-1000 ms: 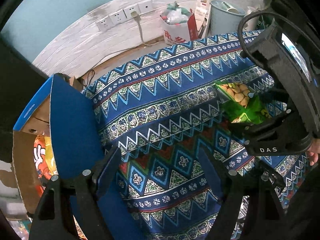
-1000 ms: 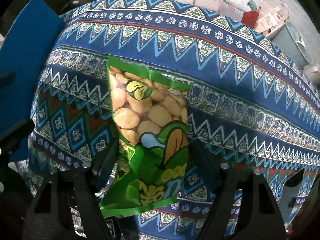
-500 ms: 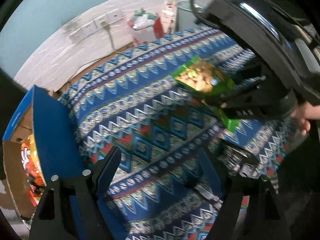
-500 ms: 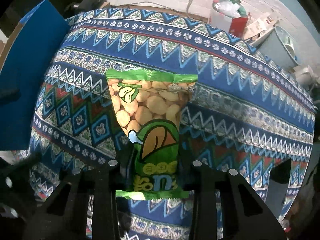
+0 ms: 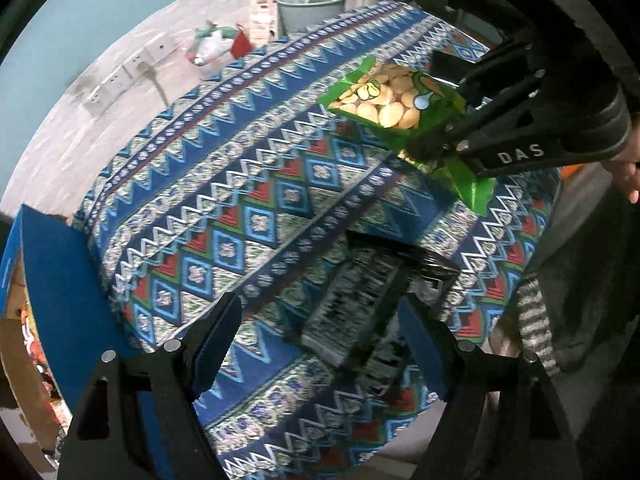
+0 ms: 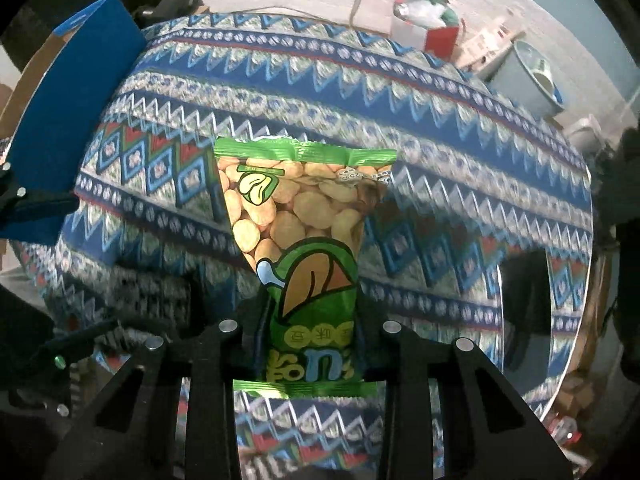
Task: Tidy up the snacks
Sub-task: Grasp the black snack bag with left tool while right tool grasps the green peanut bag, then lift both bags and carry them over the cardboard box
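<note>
My right gripper (image 6: 312, 316) is shut on a green snack bag (image 6: 304, 232) printed with pale beans and holds it in the air above the patterned tablecloth (image 6: 360, 80). The same bag shows in the left wrist view (image 5: 396, 104), pinched in the right gripper (image 5: 452, 140) at upper right. My left gripper (image 5: 320, 332) is open and empty, low over the near edge of the cloth (image 5: 224, 208). A blue-flapped cardboard box (image 5: 48, 280) with orange snack packs inside stands at the left; it also shows in the right wrist view (image 6: 68, 92).
Behind the table stand a white box with a red side (image 5: 216, 46), a pale blue bucket (image 5: 308, 4) and wall sockets (image 5: 120, 80). A dark slatted object (image 5: 360, 304) sits below the table's near edge.
My right gripper closed on the green bag and lifted it off the cloth. The left gripper has drawn back and swung, so the table edge now shows beneath it.
</note>
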Demonstrator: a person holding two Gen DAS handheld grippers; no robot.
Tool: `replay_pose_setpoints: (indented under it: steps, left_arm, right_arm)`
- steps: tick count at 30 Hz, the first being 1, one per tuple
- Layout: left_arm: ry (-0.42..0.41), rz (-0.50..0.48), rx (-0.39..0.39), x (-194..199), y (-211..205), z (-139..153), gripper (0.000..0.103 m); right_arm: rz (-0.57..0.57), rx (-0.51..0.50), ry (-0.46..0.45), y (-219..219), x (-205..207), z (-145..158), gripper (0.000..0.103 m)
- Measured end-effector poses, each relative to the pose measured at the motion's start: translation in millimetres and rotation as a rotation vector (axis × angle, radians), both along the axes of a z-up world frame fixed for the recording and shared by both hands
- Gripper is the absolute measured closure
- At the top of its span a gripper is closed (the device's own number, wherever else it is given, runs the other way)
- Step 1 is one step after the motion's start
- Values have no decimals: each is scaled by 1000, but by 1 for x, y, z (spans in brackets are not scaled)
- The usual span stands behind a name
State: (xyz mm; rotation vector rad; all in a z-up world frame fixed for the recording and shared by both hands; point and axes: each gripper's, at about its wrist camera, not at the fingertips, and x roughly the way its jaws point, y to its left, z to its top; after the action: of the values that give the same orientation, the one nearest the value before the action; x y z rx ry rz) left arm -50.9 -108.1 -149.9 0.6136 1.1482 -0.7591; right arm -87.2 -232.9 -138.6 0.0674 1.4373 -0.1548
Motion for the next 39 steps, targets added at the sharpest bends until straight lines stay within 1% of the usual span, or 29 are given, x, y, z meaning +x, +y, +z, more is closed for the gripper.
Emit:
replay_pose_setpoints:
  steps: [6, 9, 12, 16, 17, 20, 27, 33, 37, 39]
  left_arm:
    - [28, -77, 19, -16, -19, -11, 20]
    - [29, -110, 40, -19, -27, -21, 16]
    - [41, -120, 74, -17, -31, -35, 16]
    - [67, -87, 122, -9, -32, -55, 15]
    - [75, -77, 116, -6, -31, -56, 13]
    - [106, -21, 82, 5, -28, -56, 14]
    - [139, 86, 21, 26, -16, -52, 38]
    - [107, 138, 32, 36, -7, -52, 39]
    - [60, 177, 20, 41, 0, -39, 39]
    - [42, 199, 13, 43, 3, -27, 39]
  right_arm:
    - [-33, 15, 3, -11, -25, 3, 72]
    - [-44, 22, -7, -15, -31, 5, 72]
    - [-54, 28, -14, -17, -32, 7, 72]
    - [-63, 37, -22, -22, -28, 4, 72]
    - [-65, 41, -23, -22, -27, 3, 72]
    - [-65, 50, -22, -24, -24, 0, 72]
    - [-56, 50, -28, -24, -12, -5, 72]
    - [-59, 42, -46, -25, -3, -5, 72]
    - [-55, 29, -66, -22, 4, -1, 72]
    - [-52, 26, -75, -20, 7, 1, 72]
